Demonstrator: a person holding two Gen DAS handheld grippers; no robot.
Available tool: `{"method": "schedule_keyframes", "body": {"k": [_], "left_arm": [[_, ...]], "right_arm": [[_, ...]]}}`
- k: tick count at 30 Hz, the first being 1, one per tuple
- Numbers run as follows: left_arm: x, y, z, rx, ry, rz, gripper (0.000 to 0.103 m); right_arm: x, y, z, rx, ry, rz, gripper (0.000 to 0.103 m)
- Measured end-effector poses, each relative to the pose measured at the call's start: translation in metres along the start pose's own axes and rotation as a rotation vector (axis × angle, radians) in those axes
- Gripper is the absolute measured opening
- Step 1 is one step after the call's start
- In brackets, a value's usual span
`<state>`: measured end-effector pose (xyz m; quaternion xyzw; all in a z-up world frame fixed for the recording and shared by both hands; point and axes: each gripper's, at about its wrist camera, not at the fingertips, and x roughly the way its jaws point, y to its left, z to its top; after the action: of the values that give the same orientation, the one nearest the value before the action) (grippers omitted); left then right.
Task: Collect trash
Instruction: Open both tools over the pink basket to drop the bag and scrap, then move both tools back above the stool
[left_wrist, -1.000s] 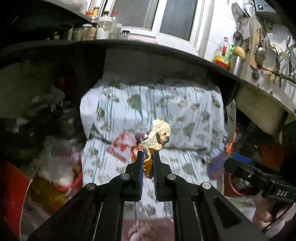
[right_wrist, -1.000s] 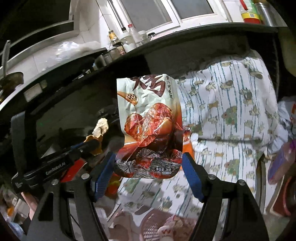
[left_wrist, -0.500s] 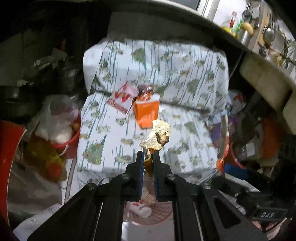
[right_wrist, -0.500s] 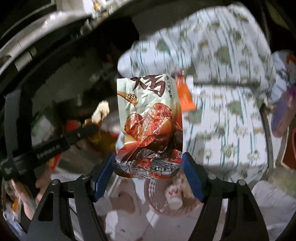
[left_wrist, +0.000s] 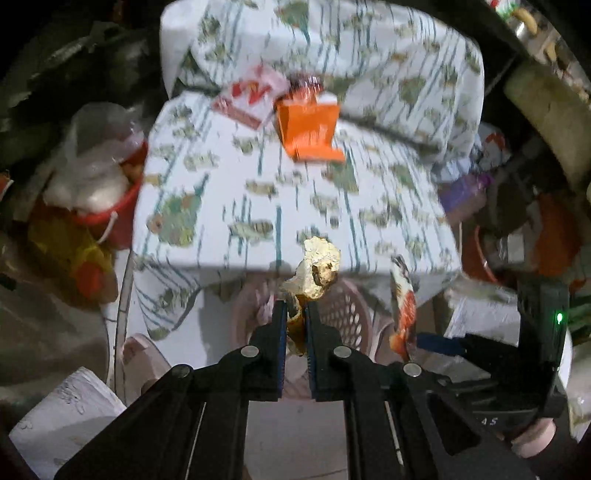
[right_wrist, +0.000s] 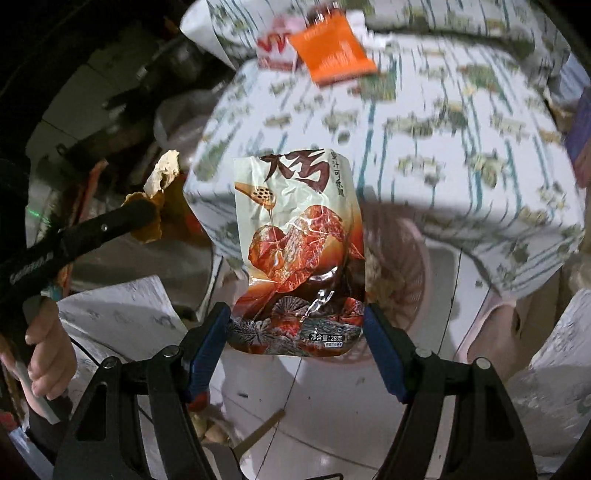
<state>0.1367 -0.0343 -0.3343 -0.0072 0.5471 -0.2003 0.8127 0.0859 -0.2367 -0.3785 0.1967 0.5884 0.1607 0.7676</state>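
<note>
The left gripper was clamped on a crumpled gold foil wrapper, jaws nearly together with the wad's lower end pinched between them and its bulk standing above the tips. The right gripper held a printed snack packet across its bottom edge, the blue pads pressed against either side and set wide by the packet's width.

Both items hung over a pink perforated basket on the tiled floor, just in front of the low table covered with a patterned cloth. An orange packet and a red-and-white wrapper lay on that cloth, uncollected.

Handling assessment: the foil wad appeared very light and springy, holding its crushed shape; any protruding fold gives adequate purchase. The snack packet looked flat, thin and glossy (its printing reads 28 grams net, though it appeared empty), so it is likely slippery and prone to bowing. A grip across the sealed bottom seam, as observed, is judged the stiffest and safest point. Both should drop freely once released. The two flat pieces on the cloth would probably need lifting by an edge.
</note>
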Motion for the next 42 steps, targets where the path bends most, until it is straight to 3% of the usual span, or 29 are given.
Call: {"method": "schedule_keyframes", "body": {"k": [4,11,13,14,15,17,21,26,32,35,38,42], "left_arm": [[0.007,-0.003,-0.004,0.013,0.022,-0.033,0.01],[0.013,-0.005,-0.004,0.002,0.05,-0.057,0.011],[0.011,-0.005,-0.002,-0.002,0.041,-0.061,0.02],[0.009,-0.005,-0.001,-0.004,0.031,-0.059,0.037],[0.005,-0.003,0.0,-0.016,0.006,-0.05,0.057],[-0.002,0.0,0.002,-0.031,-0.03,-0.033,0.065],[-0.015,0.005,0.007,-0.026,-0.092,0.035,0.066],[-0.027,0.01,0.012,-0.047,-0.139,0.063,0.072],[-0.04,0.007,0.015,-0.041,-0.218,0.139,0.074],[-0.052,0.0,0.014,-0.004,-0.3,0.189,0.08],[-0.069,-0.001,0.012,-0.019,-0.38,0.146,0.085],[-0.092,-0.006,0.007,0.004,-0.501,0.181,0.086]], "right_arm": [[0.018,-0.011,-0.001,0.079,0.07,0.072,0.072],[0.021,-0.014,0.004,0.111,0.06,0.045,0.078],[0.021,-0.017,0.004,0.134,0.053,0.033,0.083],[0.021,-0.018,0.005,0.141,0.049,0.03,0.084],[0.02,-0.019,0.006,0.147,0.045,0.024,0.084],[0.017,-0.02,0.007,0.151,0.031,0.005,0.085],[0.007,-0.019,0.01,0.128,-0.021,-0.053,0.086],[-0.009,-0.009,0.014,0.051,-0.111,-0.139,0.09],[-0.024,0.009,0.015,-0.024,-0.212,-0.182,0.096],[-0.03,0.014,0.016,-0.046,-0.252,-0.196,0.097],[-0.036,0.018,0.016,-0.068,-0.295,-0.23,0.097],[-0.056,0.025,0.012,-0.096,-0.437,-0.303,0.099]]}}
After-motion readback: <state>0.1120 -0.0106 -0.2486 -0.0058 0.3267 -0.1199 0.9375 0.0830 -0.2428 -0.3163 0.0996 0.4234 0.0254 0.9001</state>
